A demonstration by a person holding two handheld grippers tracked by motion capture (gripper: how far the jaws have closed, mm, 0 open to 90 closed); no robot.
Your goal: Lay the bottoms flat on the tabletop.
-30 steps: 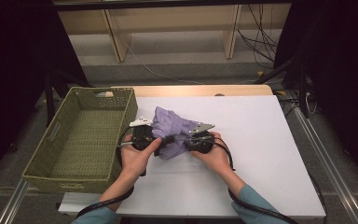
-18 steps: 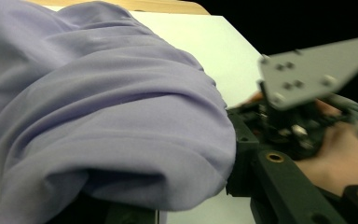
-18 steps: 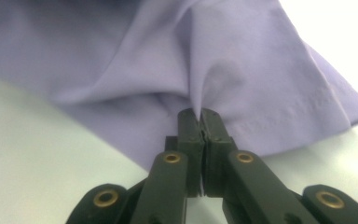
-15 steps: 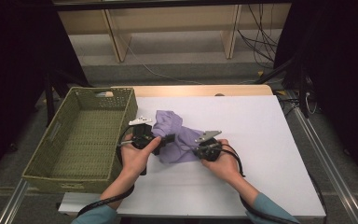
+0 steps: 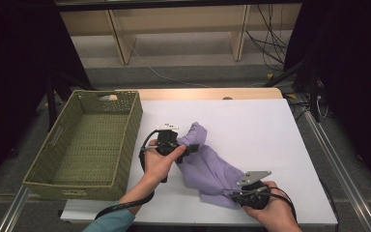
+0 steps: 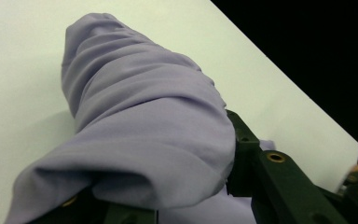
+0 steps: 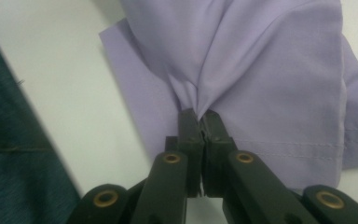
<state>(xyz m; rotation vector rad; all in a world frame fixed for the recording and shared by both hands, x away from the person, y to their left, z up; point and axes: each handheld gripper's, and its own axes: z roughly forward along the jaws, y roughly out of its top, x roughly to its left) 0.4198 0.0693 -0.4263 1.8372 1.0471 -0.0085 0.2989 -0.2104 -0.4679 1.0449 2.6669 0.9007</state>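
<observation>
Stretching from the middle of the table (image 5: 280,125) toward its near right edge, the cloth (image 5: 207,169) is now drawn out long, where a second ago it lay bunched between the two grippers. The right gripper (image 5: 229,193) is seen well nearer and farther right than before, close to the near edge; its jaws have just been closing and are pinched tight on a gathered fold of the cloth (image 7: 261,60), as is shown in the right gripper view. The left gripper (image 5: 193,146) is found almost where it was, near the middle, just right of the basket (image 5: 53,179). Its jaws are held narrow on the far end of the cloth (image 6: 149,135), which is draped over them in the left gripper view. The basket is unmoved at the left.
</observation>
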